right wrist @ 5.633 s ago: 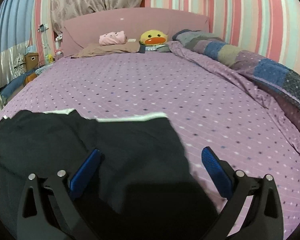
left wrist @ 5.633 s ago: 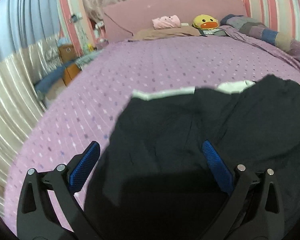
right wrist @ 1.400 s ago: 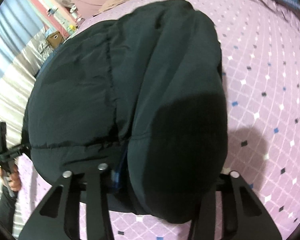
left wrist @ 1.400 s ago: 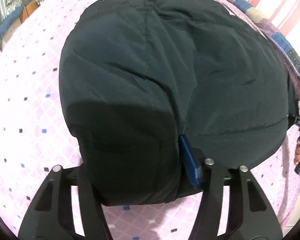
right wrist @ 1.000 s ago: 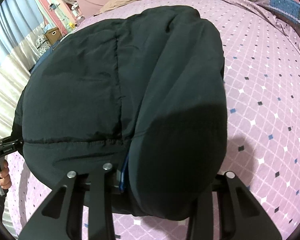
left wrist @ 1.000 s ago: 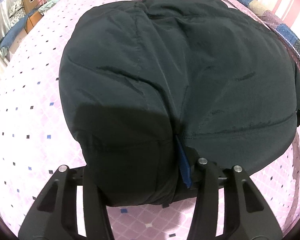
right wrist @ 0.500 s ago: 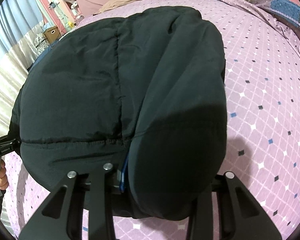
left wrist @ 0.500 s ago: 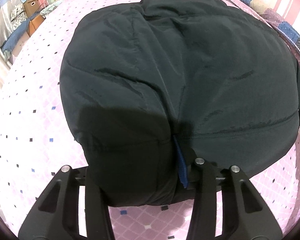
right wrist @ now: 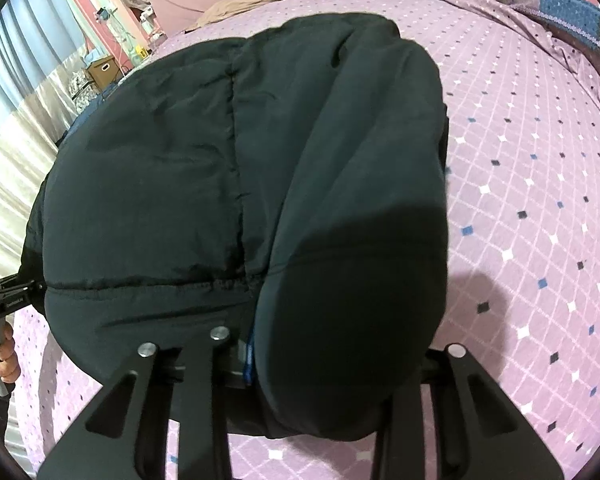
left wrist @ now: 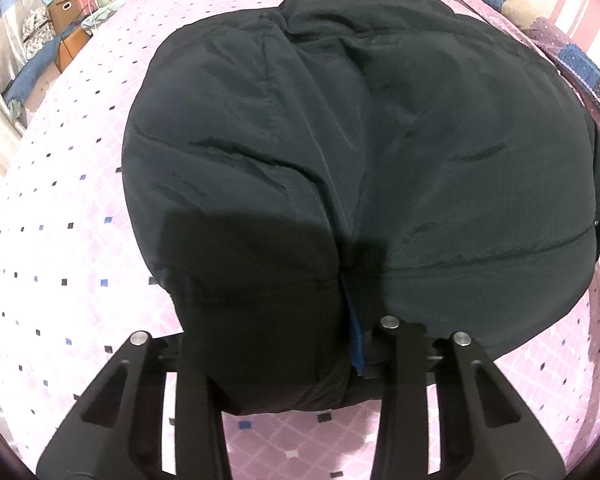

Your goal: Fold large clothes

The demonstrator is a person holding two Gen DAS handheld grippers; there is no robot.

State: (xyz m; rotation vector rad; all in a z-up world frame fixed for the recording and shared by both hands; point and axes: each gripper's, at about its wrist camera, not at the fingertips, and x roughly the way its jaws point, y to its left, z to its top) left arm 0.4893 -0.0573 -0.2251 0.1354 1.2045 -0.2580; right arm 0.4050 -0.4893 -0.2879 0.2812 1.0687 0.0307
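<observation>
- The black jacket (left wrist: pixel 360 152) lay spread across the purple bed (left wrist: pixel 60 240), its near hem gathered up at both of my grippers.
- My left gripper (left wrist: pixel 284 344) was clamped on the near left part of the hem; a sliver of blue pad (left wrist: pixel 355 344) showed beside the cloth bunched between the fingers.
- My right gripper (right wrist: pixel 300 364) was likewise closed on the jacket (right wrist: pixel 260 160) at its near right part, with a thick roll of fabric bulging over the fingers.
- I judged the jacket soft and puffy, light for its bulk, with a smooth shell that could slide; it would sag and billow rather than hold a crease.
- The stitched hem band (right wrist: pixel 140 284) seemed the best place to grip, being firmer than the padded body.
- Much was hidden: the fingertips of both grippers sat under cloth, so how deep each bite went was unclear.
- The sleeves, collar and any zipper could not be made out, nor how many layers were stacked.
- The other gripper appeared only as a cut-off sliver at each view's edge.
</observation>
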